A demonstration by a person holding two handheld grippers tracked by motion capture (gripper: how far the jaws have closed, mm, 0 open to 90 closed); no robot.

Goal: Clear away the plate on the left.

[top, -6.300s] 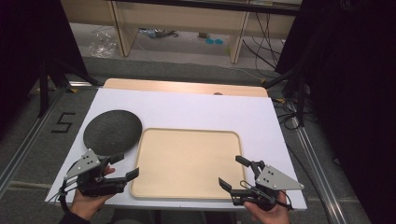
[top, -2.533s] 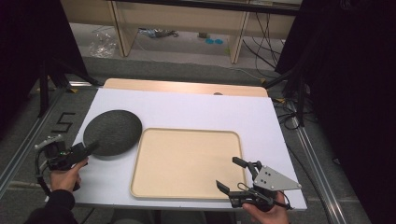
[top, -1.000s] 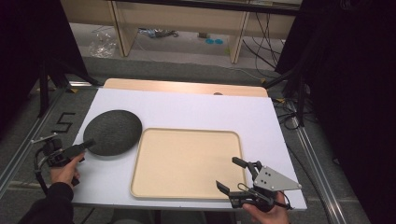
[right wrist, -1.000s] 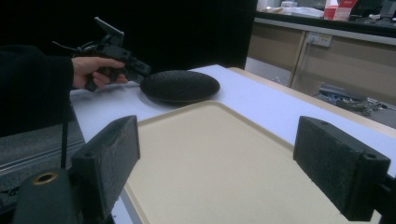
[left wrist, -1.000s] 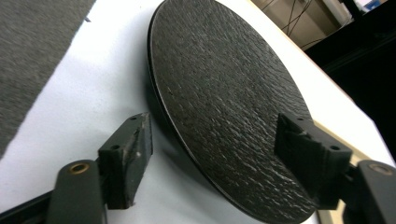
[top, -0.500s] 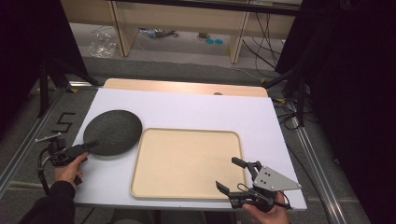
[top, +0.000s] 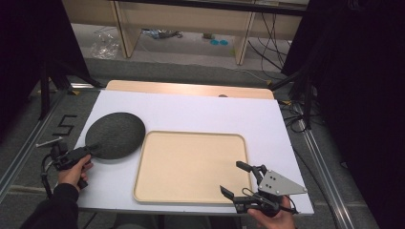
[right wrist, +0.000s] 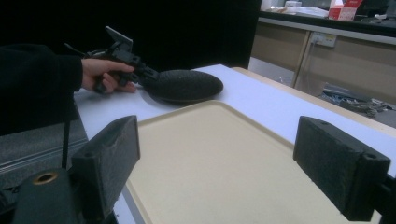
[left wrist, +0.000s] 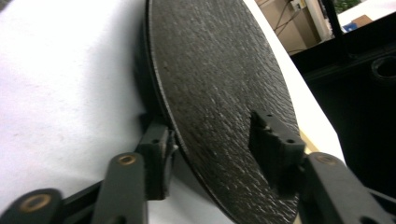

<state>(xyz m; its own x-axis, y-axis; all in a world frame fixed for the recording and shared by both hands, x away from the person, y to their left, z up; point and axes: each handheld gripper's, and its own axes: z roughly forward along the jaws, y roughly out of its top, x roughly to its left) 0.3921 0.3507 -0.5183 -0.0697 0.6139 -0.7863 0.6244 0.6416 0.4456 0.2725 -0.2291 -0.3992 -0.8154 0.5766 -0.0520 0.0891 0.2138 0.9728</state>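
A dark, rough-surfaced round plate (top: pixel 114 135) lies on the white table top, left of a beige tray (top: pixel 191 164). My left gripper (top: pixel 93 149) reaches in from the left at the plate's near-left rim. In the left gripper view its jaws (left wrist: pixel 215 140) straddle the plate (left wrist: pixel 215 84), one finger (left wrist: pixel 159 156) under the rim and the other above the top face with a gap. They have just been closing. My right gripper (top: pixel 233 177) hovers open over the tray's front right corner with nothing between its pads (right wrist: pixel 222 140).
The white table top (top: pixel 215 112) ends in a wooden strip at the back. Metal rails run along the floor on both sides. The right gripper view also takes in the tray (right wrist: pixel 224 158), the plate (right wrist: pixel 187 86) and the left gripper (right wrist: pixel 149 77).
My left gripper went from the table's front, near the tray, out to the plate's left rim and edged in around it. The plate, tray and right gripper kept still.
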